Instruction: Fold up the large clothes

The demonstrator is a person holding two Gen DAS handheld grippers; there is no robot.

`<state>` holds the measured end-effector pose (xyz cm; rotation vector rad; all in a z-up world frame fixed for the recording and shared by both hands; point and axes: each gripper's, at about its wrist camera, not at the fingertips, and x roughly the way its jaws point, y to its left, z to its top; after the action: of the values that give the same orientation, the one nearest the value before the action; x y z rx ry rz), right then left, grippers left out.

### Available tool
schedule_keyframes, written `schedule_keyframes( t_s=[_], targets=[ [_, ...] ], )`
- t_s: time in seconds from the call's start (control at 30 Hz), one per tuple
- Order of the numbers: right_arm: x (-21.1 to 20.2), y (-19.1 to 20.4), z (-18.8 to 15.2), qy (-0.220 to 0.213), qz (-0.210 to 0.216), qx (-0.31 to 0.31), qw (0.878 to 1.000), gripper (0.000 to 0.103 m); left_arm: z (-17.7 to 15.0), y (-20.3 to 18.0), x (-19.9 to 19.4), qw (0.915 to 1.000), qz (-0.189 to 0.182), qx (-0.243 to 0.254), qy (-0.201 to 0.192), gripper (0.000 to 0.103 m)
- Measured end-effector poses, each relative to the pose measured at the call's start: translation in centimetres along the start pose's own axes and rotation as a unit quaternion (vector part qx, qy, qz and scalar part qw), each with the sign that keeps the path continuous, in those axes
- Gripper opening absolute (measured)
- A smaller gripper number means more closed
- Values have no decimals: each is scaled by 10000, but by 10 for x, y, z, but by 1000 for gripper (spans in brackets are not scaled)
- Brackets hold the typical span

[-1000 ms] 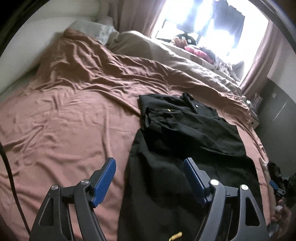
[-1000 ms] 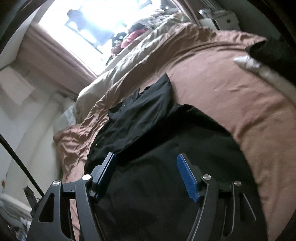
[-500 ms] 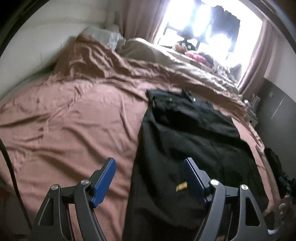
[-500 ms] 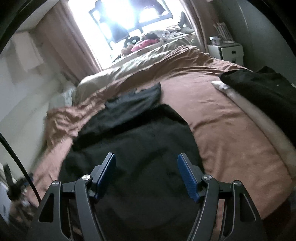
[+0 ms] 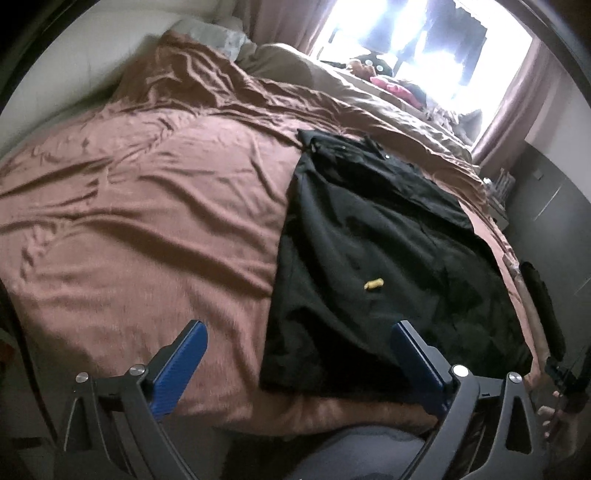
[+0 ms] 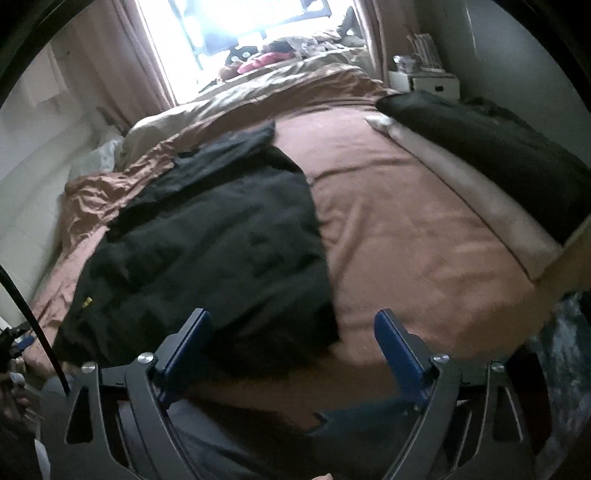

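Note:
A large black garment (image 5: 384, 251) lies spread flat on the brown bedsheet (image 5: 147, 206), its length running away from me toward the window; a small yellow tag (image 5: 373, 284) shows on it. It also shows in the right wrist view (image 6: 210, 251). My left gripper (image 5: 297, 354) is open and empty, held over the near bed edge by the garment's near left corner. My right gripper (image 6: 293, 343) is open and empty, held over the near edge by the garment's near right corner. Neither touches the cloth.
A beige duvet (image 5: 369, 99) is bunched along the far side under the bright window (image 5: 417, 37). A dark cloth on a pale one (image 6: 480, 147) lies at the bed's right side. A white nightstand (image 6: 428, 83) stands beyond. A pillow (image 5: 210, 35) lies far left.
Both grippers have pulled back from over the garment toward the near edge of the bed and risen. They stay open. The garment lies where it was.

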<state>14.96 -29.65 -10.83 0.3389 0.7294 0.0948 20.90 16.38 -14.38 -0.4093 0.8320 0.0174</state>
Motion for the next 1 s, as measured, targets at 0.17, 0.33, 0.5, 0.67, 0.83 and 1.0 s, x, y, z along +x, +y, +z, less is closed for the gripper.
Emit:
schedule_keyframes(
  t_s=[0.17,0.33,0.5,0.67,0.83,1.0],
  targets=[
    [1,-10,-8,160,182,202,9995,89,-15,5,11,9998,-106,-58,177,100],
    [9,-17,-13,269,371,335,9984,83,-21,6,32,9991,-194,-41,381,78],
    [25,-30,-3,360,655,608,9953,50,-17,14,59,9967,-346,-239,696,56],
    [53,-43,9,469,857,745,9924,50,-6,17,77,9955,-405,-258,818,44],
    [79,-50,18,554,1194,991,9863,49,4,25,91,9937,-567,-346,902,40],
    [99,-40,21,744,1424,986,9821,41,-2,33,84,9921,-680,-538,905,40]
  ],
)
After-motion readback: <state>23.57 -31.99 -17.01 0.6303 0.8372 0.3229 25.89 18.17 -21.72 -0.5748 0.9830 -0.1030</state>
